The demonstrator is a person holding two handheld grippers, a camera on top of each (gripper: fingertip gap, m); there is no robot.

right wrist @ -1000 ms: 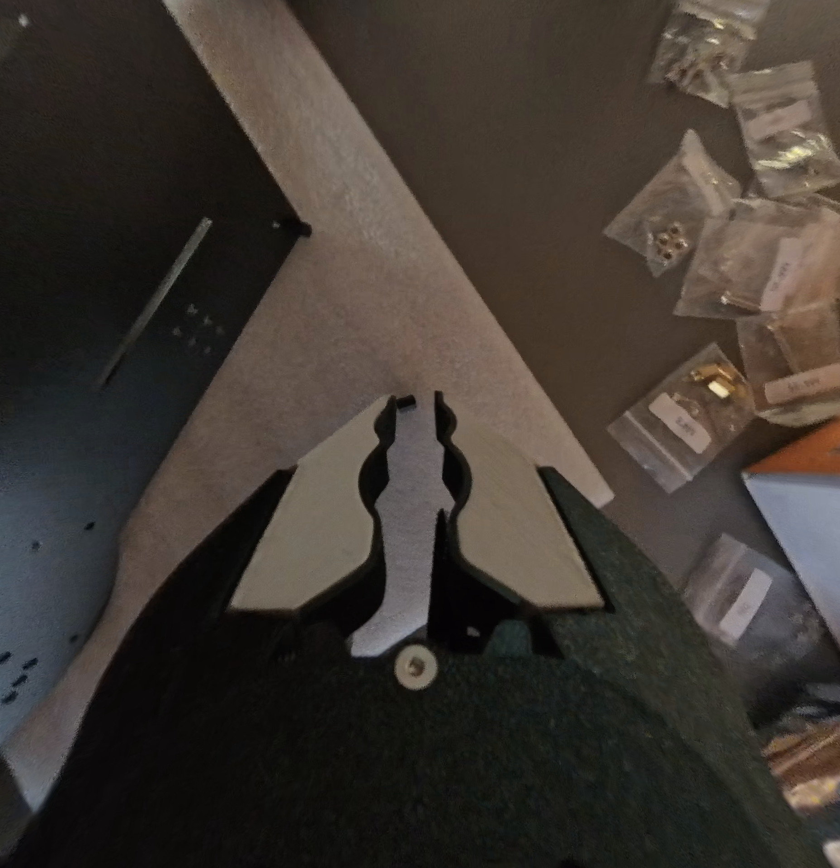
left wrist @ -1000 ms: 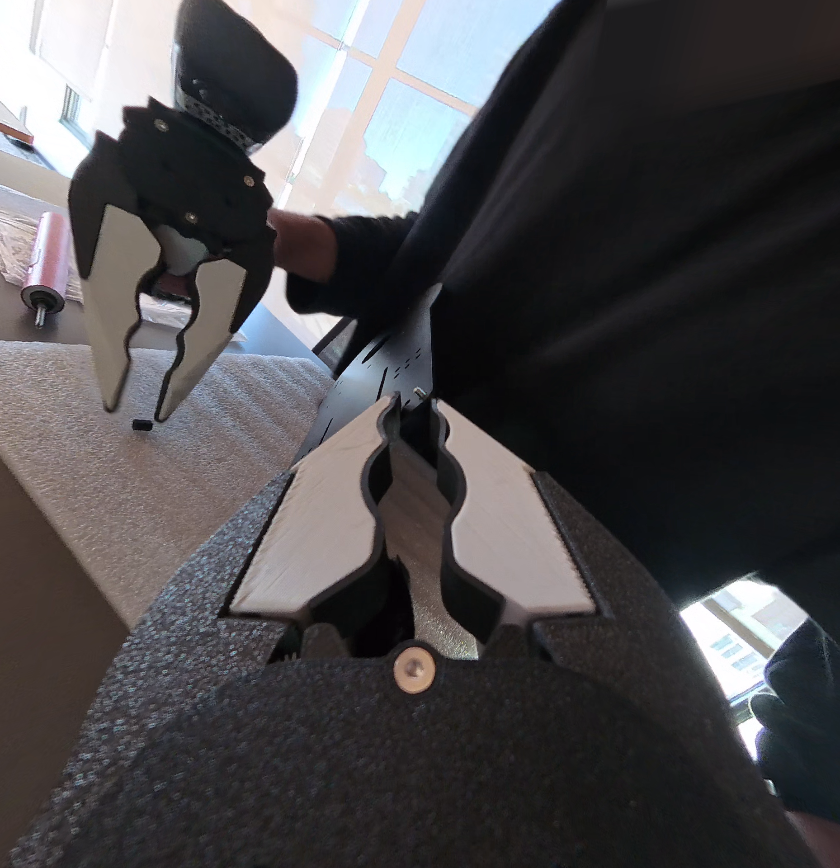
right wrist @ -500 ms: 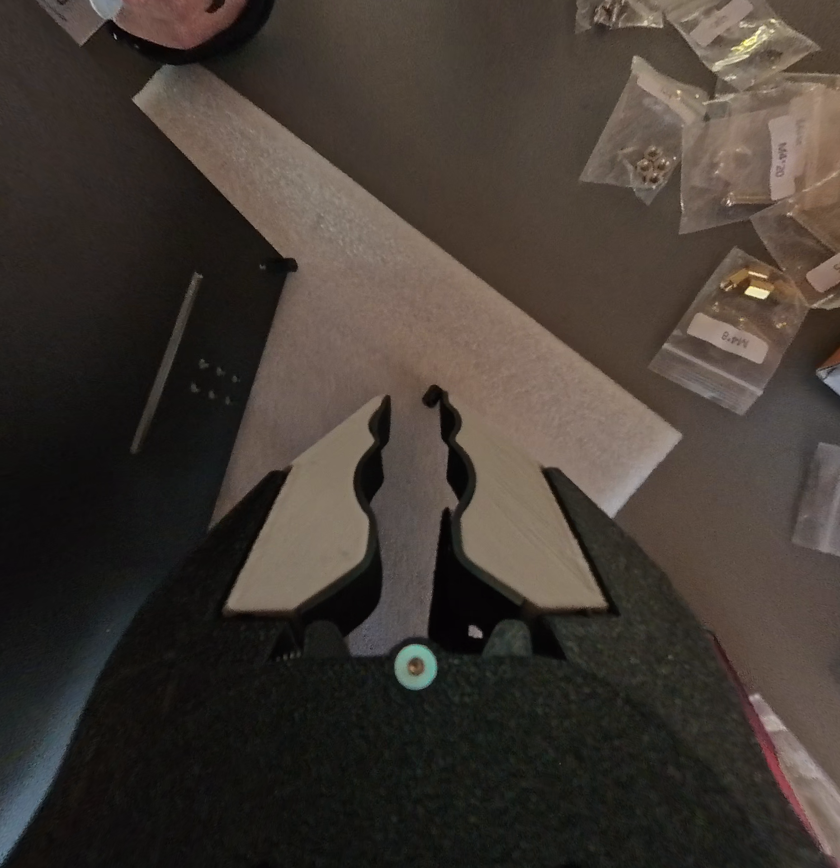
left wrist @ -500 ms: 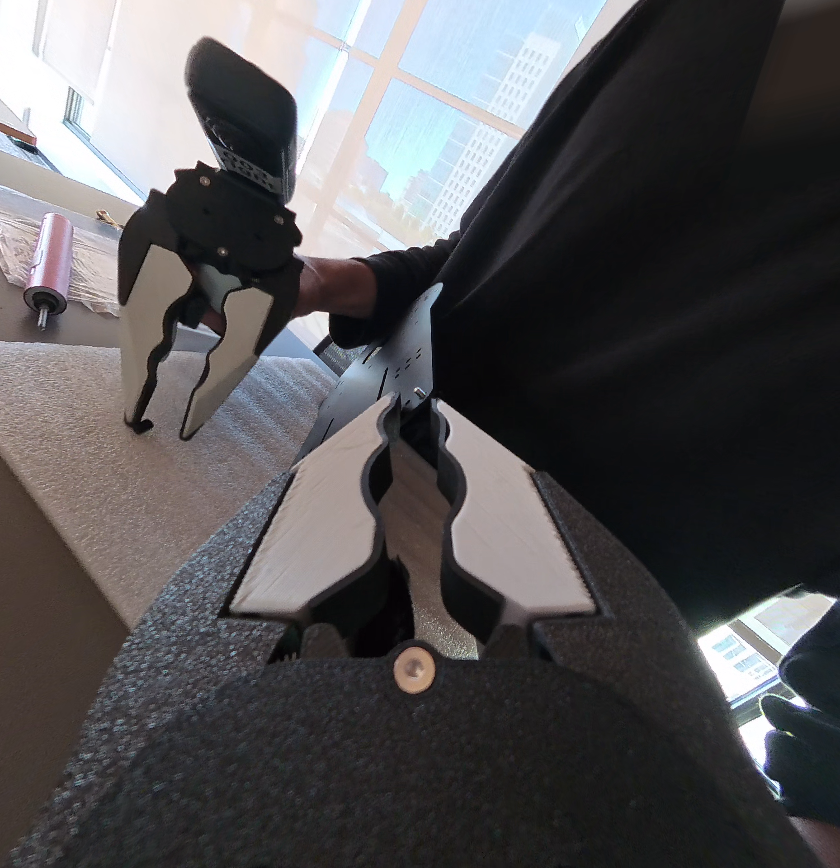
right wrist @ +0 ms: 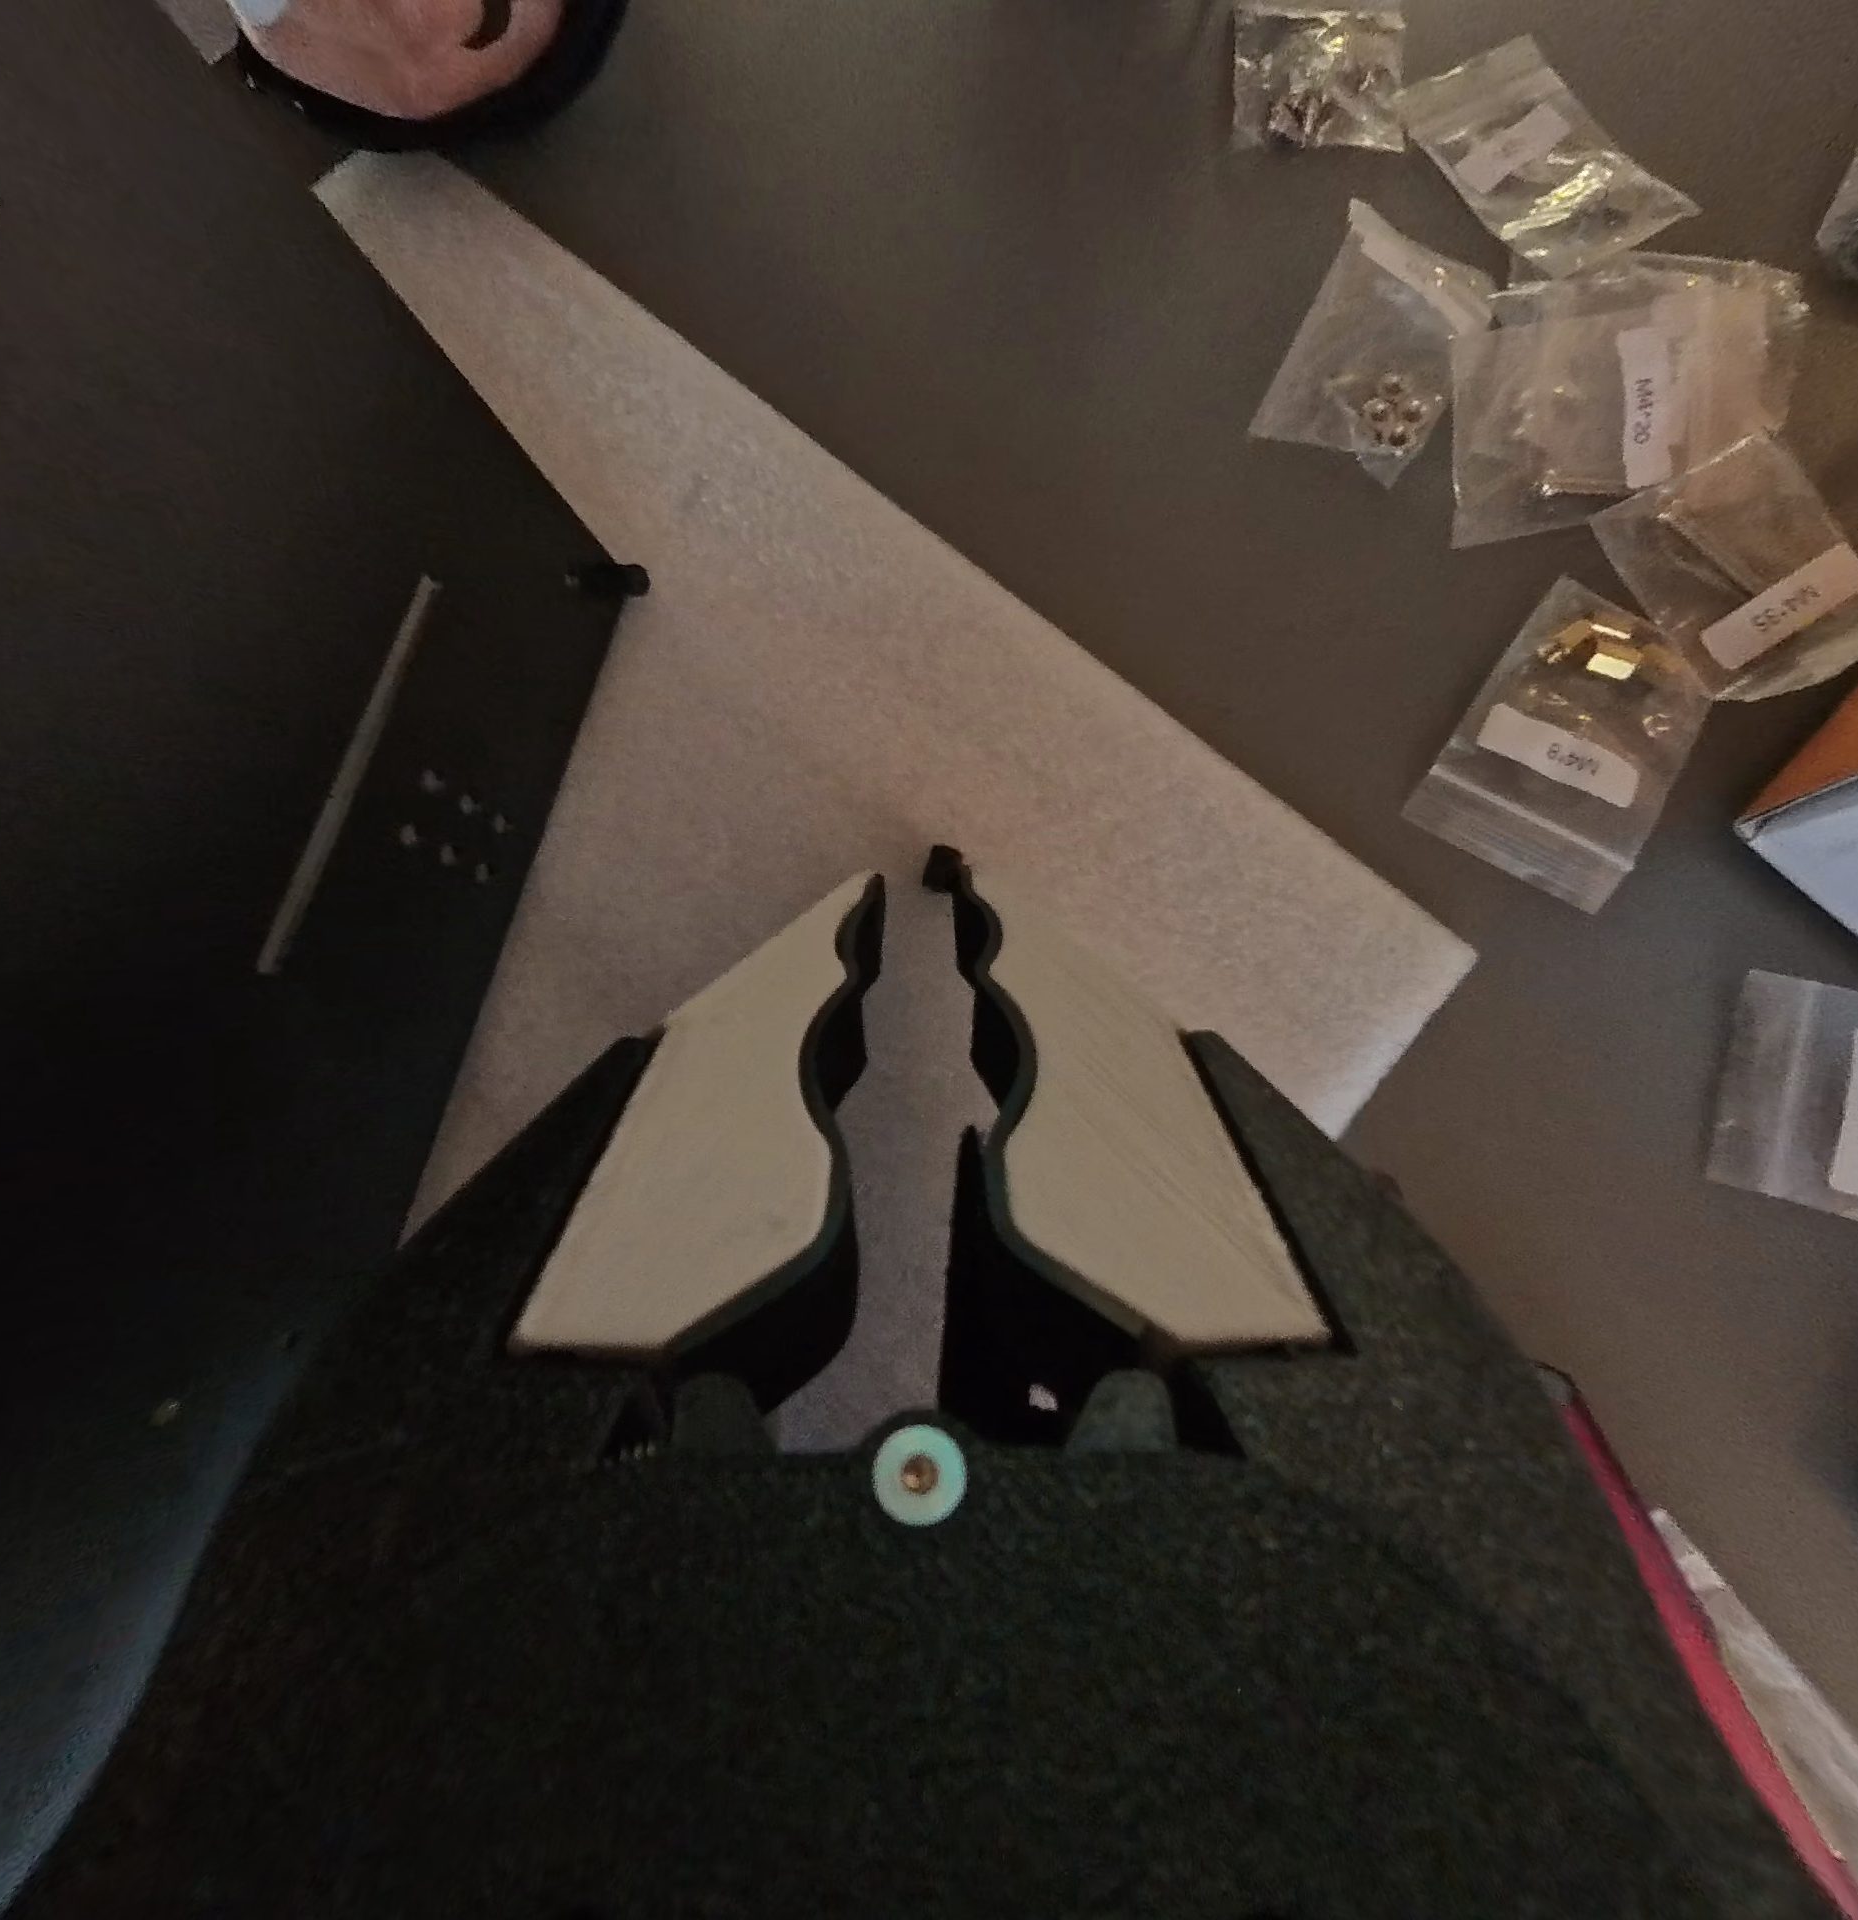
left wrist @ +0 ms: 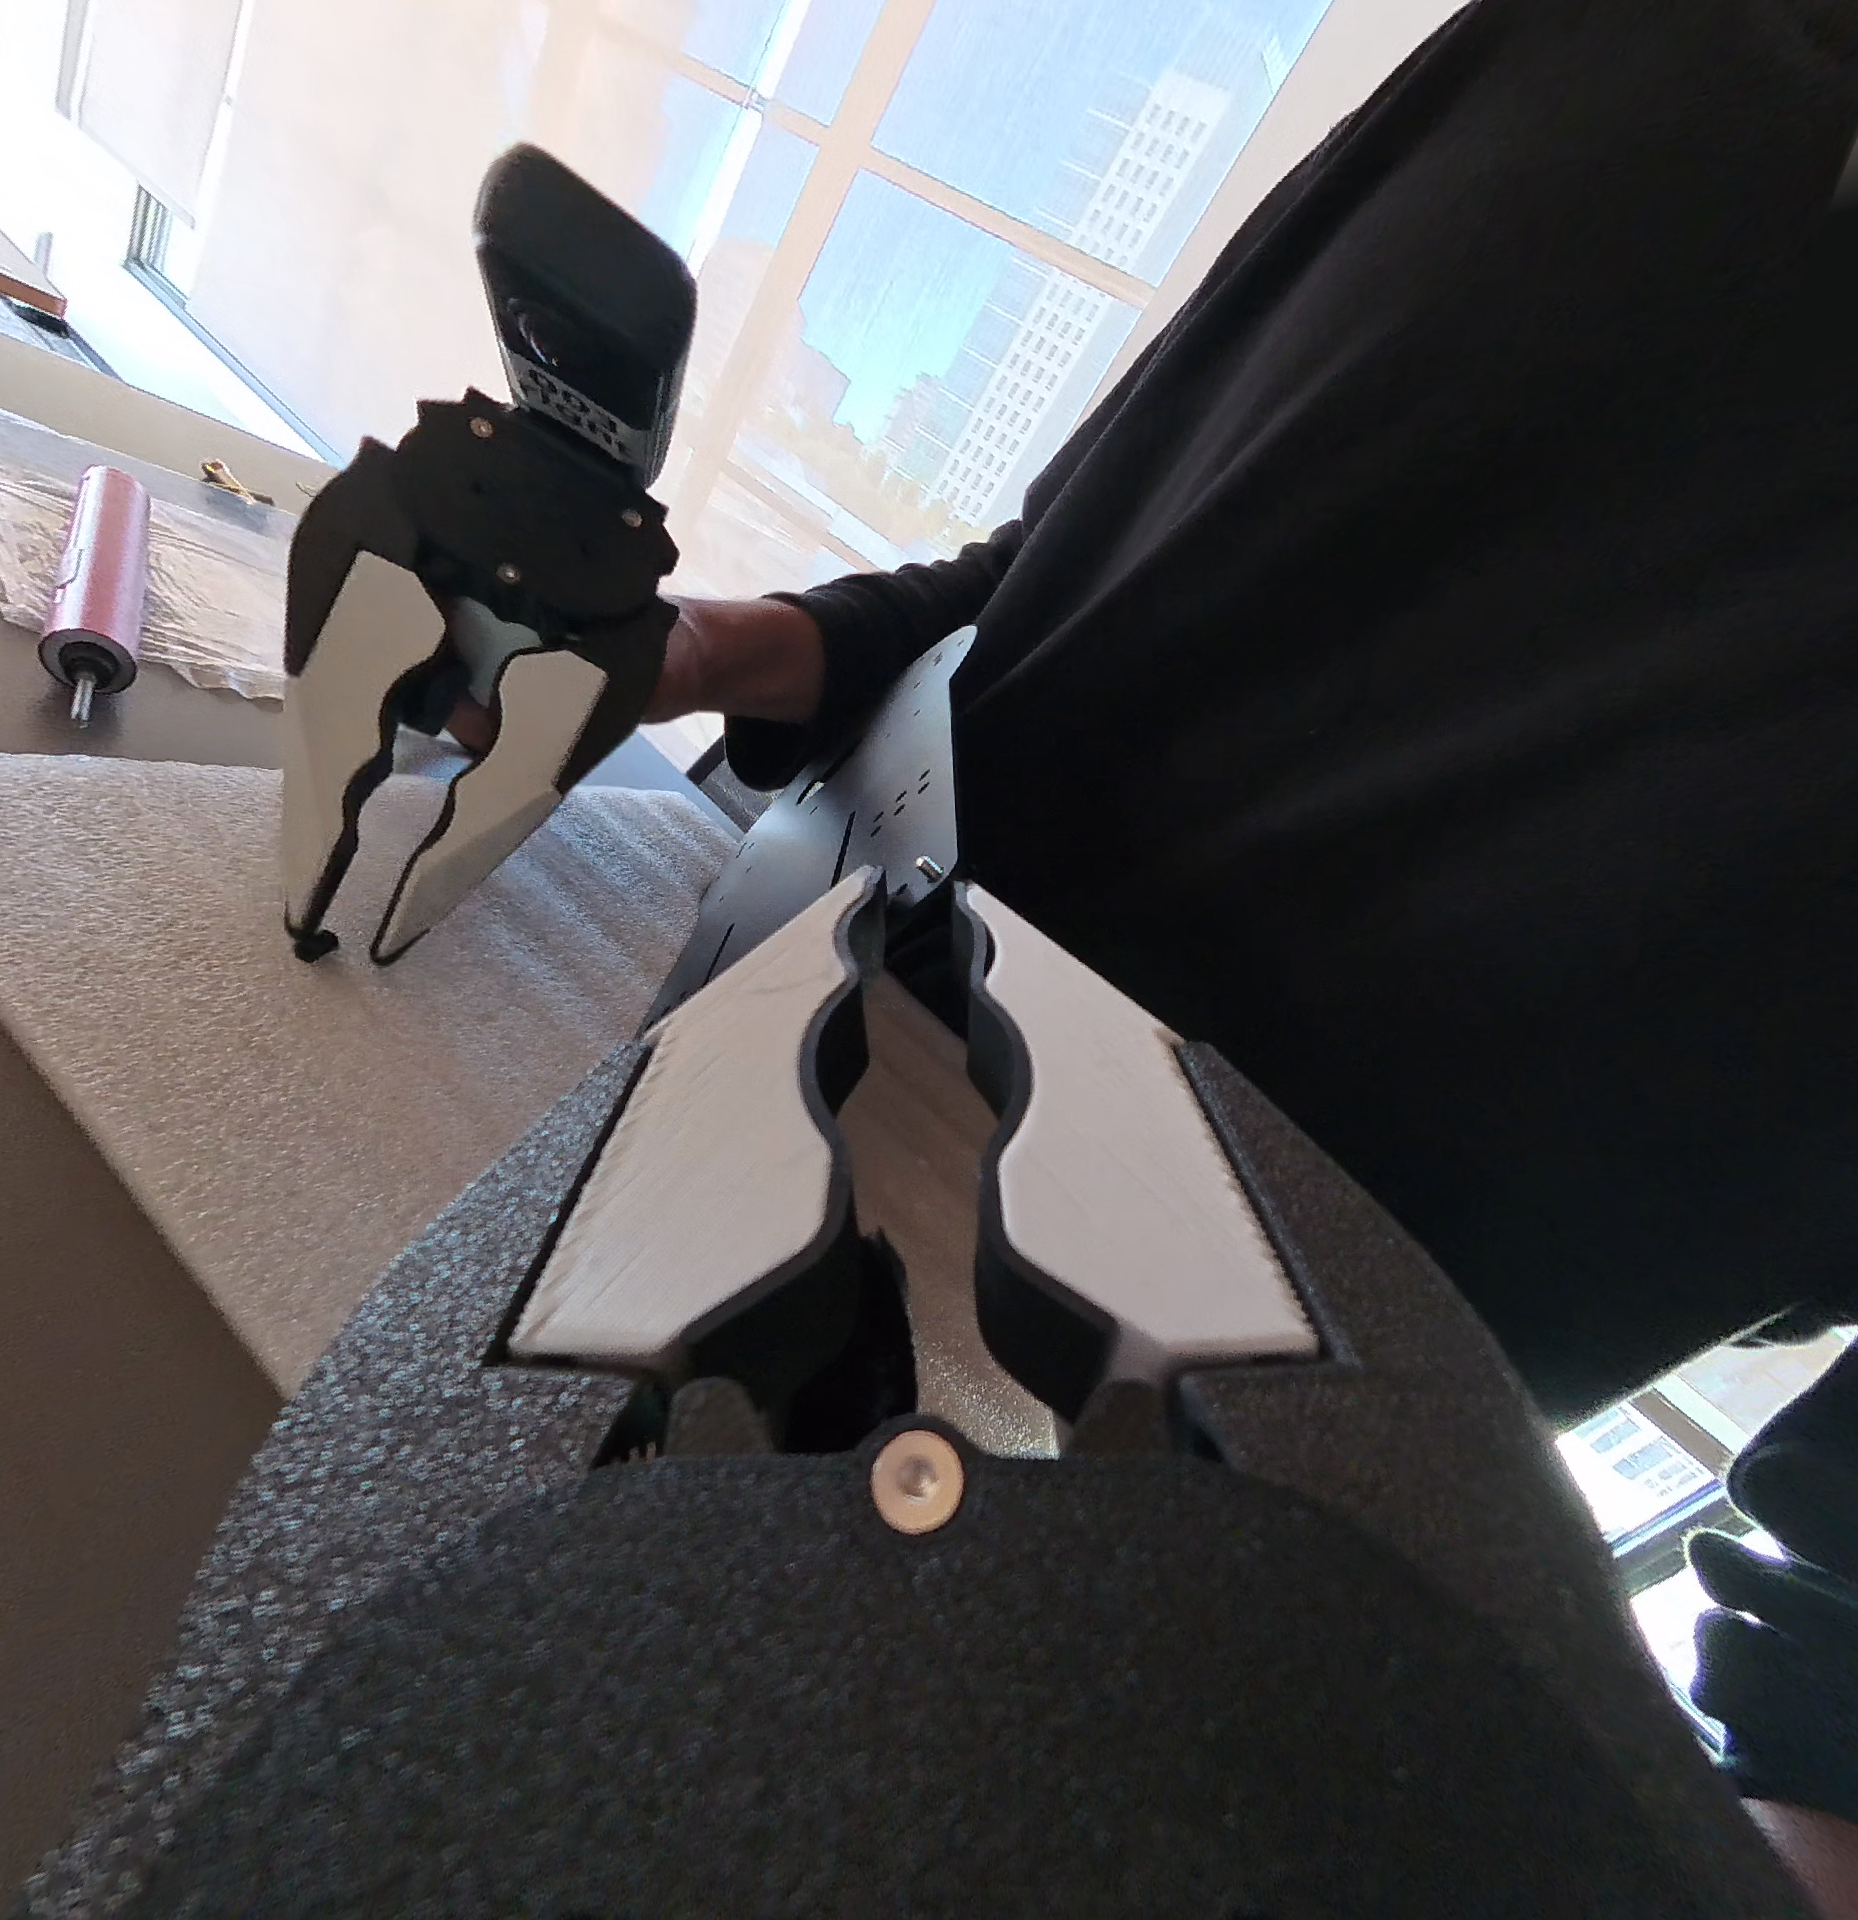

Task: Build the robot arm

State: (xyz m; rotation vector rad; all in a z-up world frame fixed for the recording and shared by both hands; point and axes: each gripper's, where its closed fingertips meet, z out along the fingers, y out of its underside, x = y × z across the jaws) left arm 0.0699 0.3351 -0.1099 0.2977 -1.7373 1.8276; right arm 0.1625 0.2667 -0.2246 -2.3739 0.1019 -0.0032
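bright window panes fill the far side of the room, and a grey-brown table below them carries a sheet of white foam padding. on the foam lies a black metal plate with small holes and a long slot, its edge raised toward the person in a black top.

right gripper points down at the foam with its fingers parted, clasping nothing. a tiny black part sits right at the tip of one finger, on the foam; from the left wrist view the same small piece shows under that fingertip, touching or nearly so, i cannot tell which. the person's hand grips this tool from behind.

left gripper is held low, aimed along the plate's edge, its fingers spread with a gap between them and nothing between. whether its tips touch the plate i cannot tell.

to the side of the foam lie several clear zip bags of small hardware, some brass. a pink cylinder with a metal shaft rests on crinkled plastic farther back.
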